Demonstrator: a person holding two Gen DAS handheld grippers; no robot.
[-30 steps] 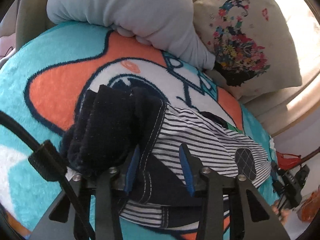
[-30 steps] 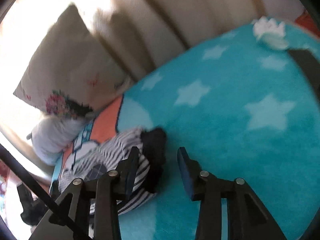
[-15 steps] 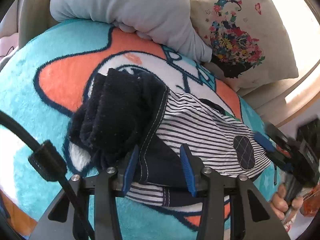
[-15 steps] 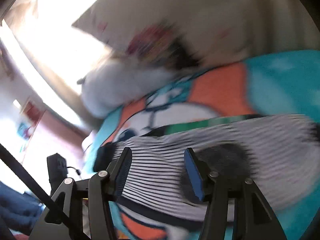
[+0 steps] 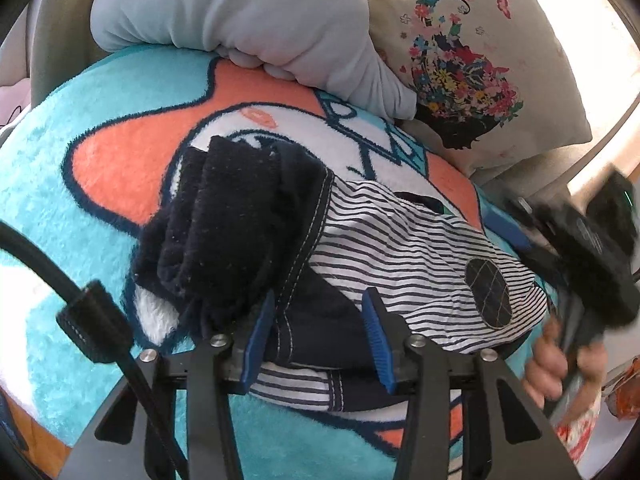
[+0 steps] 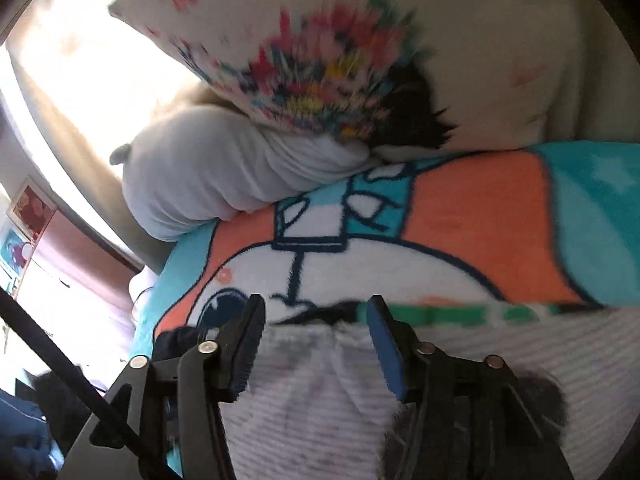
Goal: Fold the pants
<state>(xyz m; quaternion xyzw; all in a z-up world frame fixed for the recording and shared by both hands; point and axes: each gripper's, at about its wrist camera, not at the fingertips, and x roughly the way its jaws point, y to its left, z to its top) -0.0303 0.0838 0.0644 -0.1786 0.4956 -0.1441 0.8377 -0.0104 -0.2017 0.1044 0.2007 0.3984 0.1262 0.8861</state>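
Note:
The pants (image 5: 400,248) lie folded on a cartoon blanket (image 5: 120,168). They are white with thin dark stripes, a dark round knee patch and a thick navy waistband bunched at the left. My left gripper (image 5: 318,336) is open just above the near navy edge, holding nothing. My right gripper (image 6: 314,340) is open low over the striped cloth (image 6: 320,392), which is blurred in that view. The right gripper also shows in the left wrist view (image 5: 576,240), blurred, at the pants' right end.
A grey cushion (image 5: 240,12) and a cream pillow with a flower print (image 5: 472,60) lie at the far edge of the blanket. In the right wrist view the same cushion (image 6: 224,176) and pillow (image 6: 340,60) lie beyond the pants.
My right gripper has swung from the blue starred blanket to low over the striped pants. My left gripper has drawn back slightly and stays open.

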